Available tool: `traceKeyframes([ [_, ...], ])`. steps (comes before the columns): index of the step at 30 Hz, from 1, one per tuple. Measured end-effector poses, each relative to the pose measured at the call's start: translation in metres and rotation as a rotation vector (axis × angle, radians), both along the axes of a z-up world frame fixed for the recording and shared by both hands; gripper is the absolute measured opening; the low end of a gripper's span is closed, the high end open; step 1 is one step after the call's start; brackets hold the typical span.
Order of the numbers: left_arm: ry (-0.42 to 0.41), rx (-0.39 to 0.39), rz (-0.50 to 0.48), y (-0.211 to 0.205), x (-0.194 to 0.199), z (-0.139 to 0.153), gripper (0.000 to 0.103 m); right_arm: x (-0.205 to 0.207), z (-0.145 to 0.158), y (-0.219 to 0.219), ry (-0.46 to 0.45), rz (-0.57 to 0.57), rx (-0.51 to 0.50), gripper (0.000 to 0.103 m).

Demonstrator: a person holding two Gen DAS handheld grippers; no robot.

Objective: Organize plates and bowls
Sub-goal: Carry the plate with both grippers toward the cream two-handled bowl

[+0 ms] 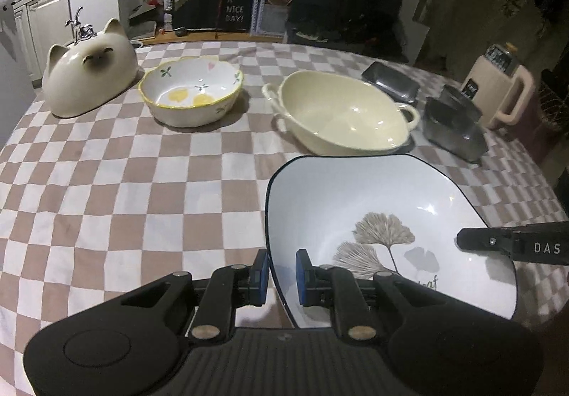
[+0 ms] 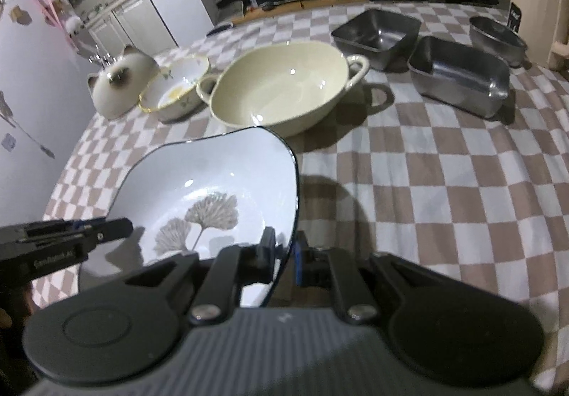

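A white squarish plate (image 1: 373,204) (image 2: 213,175) with a dark rim and a ginkgo-leaf print is held over the checked tablecloth (image 1: 124,189) and casts a shadow on it. My left gripper (image 1: 281,280) is shut on the plate's left rim, one blue pad inside the rim and one outside. My right gripper (image 2: 286,259) is shut on the opposite rim. Each gripper shows in the other view as a black finger at the plate's edge: the right gripper (image 1: 473,241) and the left gripper (image 2: 117,228).
Behind the plate stands a cream oval two-handled dish (image 1: 341,111) (image 2: 281,90). Left of it are a lemon-print bowl (image 1: 192,90) and a cat-shaped ceramic piece (image 1: 89,75). Three steel containers (image 2: 377,29) (image 2: 458,75) (image 2: 498,36) and a cream jug (image 1: 498,86) stand at the right.
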State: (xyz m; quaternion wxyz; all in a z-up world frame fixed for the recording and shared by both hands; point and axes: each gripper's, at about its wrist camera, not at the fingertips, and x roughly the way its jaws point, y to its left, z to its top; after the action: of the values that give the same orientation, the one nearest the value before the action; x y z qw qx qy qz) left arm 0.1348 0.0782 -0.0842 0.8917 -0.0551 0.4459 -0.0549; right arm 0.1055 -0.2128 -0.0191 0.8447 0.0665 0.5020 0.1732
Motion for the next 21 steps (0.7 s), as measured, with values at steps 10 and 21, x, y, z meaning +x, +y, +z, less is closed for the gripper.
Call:
traceKeyframes([
  [10,0.03,-0.028,0.065,0.019,0.02,-0.016,0.017,0.01,-0.007,0.02,0.025,0.017,-0.031,0.014],
  [21,0.081,-0.061,0.134,0.026,0.037,-0.036,0.021,0.024,-0.005,0.034,0.008,-0.008,-0.032,0.014],
])
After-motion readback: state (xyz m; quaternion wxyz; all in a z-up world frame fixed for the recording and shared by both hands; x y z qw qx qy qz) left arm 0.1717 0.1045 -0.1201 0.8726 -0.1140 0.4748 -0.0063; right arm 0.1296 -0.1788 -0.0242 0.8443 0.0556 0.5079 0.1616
